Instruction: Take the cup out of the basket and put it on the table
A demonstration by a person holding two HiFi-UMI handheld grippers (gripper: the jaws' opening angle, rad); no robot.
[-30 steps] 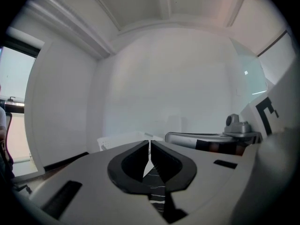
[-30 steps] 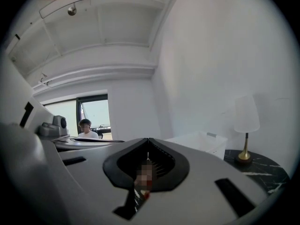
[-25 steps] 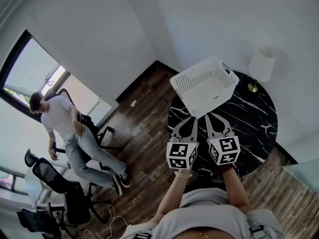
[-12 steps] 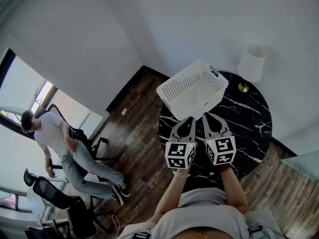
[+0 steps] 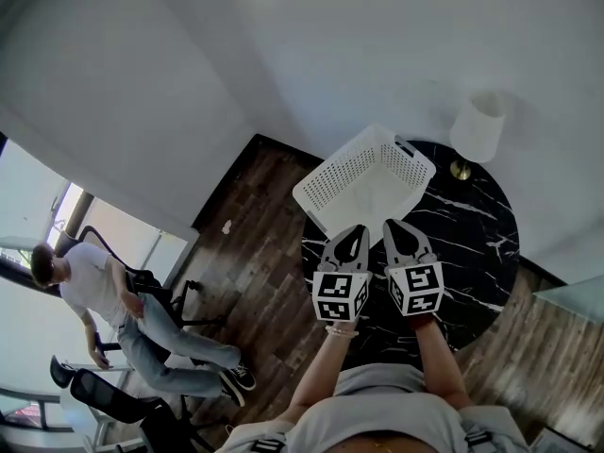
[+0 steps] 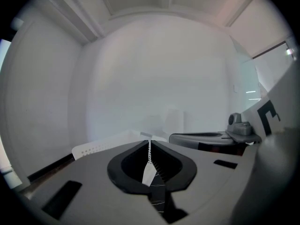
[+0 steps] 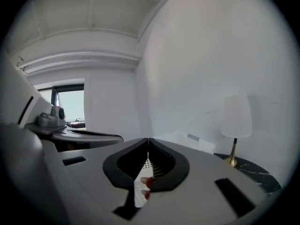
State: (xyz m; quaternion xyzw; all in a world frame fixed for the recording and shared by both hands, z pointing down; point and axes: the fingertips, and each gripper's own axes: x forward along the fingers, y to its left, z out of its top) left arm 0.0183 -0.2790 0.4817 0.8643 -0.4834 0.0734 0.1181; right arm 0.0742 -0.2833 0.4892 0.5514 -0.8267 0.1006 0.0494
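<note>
Found the left gripper (image 5: 358, 231) closed tip to tip, nothing held; same reading in its own view (image 6: 149, 140). Found the right gripper (image 5: 395, 226) likewise closed and empty (image 7: 148, 140).

Located both side by side, just short of the basket (image 5: 342, 177), tips aimed at its near wall. Placed the left tips about level with the basket's middle and the right tips toward its right corner.

Could not make out the cup in any view; judged it to lie inside the basket, ahead of and below both tips. Judged neither gripper clearly nearer.

Judged the next move to need opened jaws, then a reach over the near wall and down. Noted bare table (image 5: 472, 229) right of the basket for setting down.
</note>
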